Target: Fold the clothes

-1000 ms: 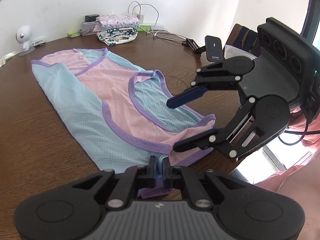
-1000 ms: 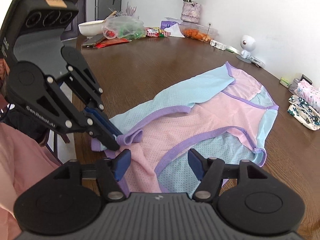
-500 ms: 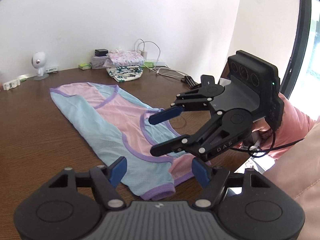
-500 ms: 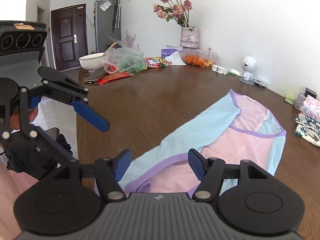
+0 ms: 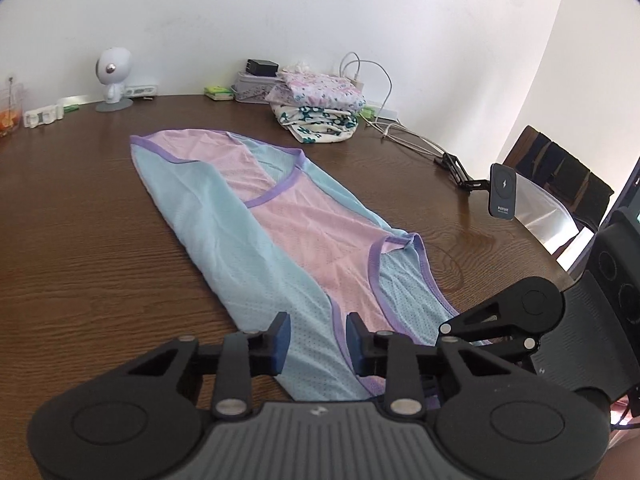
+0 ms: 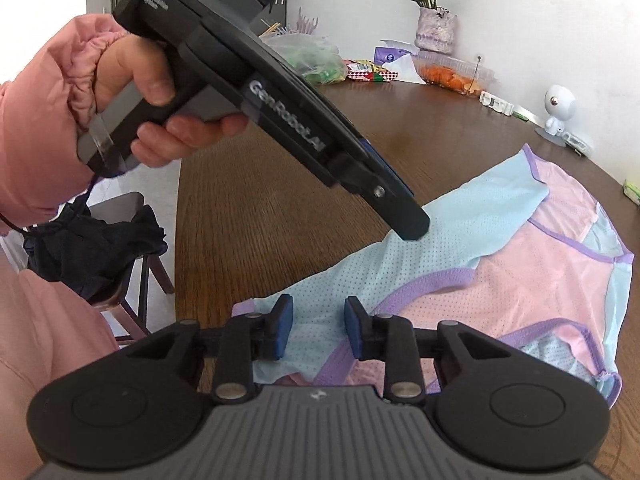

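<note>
A pink and light-blue mesh garment (image 5: 280, 208) with purple trim lies flat and lengthwise on the brown table (image 5: 80, 260). My left gripper (image 5: 318, 340) is open and low over its near end, with blue cloth and a purple seam showing between the pads. In the right wrist view the same garment (image 6: 540, 280) spreads away to the right. There the left gripper (image 6: 412, 226), held by a hand (image 6: 160, 80) in a pink sleeve, has its tip on the blue cloth. My right gripper (image 6: 318, 326) is open just above the garment's near corner. Only its linkage (image 5: 520, 312) shows in the left wrist view.
A stack of folded floral clothes (image 5: 320, 108), a white camera figure (image 5: 114, 76), cables (image 5: 392, 128) and a phone stand (image 5: 502, 192) sit along the far edge. A vase of flowers (image 6: 434, 28) and food bags (image 6: 320, 64) stand at the far end. A chair with dark cloth (image 6: 92, 240) is beside the table.
A second ago my left gripper was shut on the garment's purple hem. It let go, both grippers rose, and now both are low again over the near end, jaws narrower.
</note>
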`<state>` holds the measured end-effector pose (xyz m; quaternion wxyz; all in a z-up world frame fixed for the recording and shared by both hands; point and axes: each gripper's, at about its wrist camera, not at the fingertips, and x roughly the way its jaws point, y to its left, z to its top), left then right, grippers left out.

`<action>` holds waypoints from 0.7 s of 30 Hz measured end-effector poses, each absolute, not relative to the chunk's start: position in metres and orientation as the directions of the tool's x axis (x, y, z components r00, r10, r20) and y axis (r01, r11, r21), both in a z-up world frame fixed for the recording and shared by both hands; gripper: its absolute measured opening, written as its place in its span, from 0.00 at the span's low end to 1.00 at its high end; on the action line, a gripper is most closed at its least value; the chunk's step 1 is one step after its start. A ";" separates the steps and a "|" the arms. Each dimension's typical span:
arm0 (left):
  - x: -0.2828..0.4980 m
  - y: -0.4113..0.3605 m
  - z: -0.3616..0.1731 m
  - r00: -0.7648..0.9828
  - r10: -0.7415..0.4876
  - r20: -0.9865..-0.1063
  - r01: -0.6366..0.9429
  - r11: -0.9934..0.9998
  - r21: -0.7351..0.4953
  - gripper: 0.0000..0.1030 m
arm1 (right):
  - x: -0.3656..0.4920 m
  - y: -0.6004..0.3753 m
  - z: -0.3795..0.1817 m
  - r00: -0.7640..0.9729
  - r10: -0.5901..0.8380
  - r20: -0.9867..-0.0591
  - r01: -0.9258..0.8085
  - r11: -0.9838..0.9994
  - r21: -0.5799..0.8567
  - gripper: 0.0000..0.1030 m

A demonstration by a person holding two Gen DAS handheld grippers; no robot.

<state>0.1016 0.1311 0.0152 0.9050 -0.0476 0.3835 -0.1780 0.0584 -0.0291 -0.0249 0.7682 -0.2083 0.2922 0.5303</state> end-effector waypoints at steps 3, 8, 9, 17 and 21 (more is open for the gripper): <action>0.108 0.127 0.005 0.622 -0.365 -0.693 0.280 0.930 -0.238 0.27 | 0.059 -0.034 -0.023 0.273 0.700 -0.660 -0.930 0.369 0.006 0.34; 0.103 0.139 0.026 0.667 -0.365 -0.650 0.255 0.931 -0.261 0.55 | 0.066 -0.082 0.008 0.333 0.770 -0.545 -0.862 0.482 0.155 0.71; 0.103 0.141 0.034 0.683 -0.359 -0.636 0.249 0.933 -0.260 0.68 | 0.067 -0.092 0.014 0.347 0.780 -0.521 -0.846 0.500 0.186 0.75; 0.133 0.126 0.080 0.725 -0.340 -0.599 0.223 0.939 -0.262 0.92 | 0.072 -0.172 0.026 0.505 0.699 -0.506 -0.580 0.709 0.401 1.00; 0.142 0.105 0.082 0.707 -0.370 -0.603 0.240 0.927 -0.287 0.93 | 0.063 -0.194 0.022 0.568 0.663 -0.488 -0.493 0.749 0.443 1.00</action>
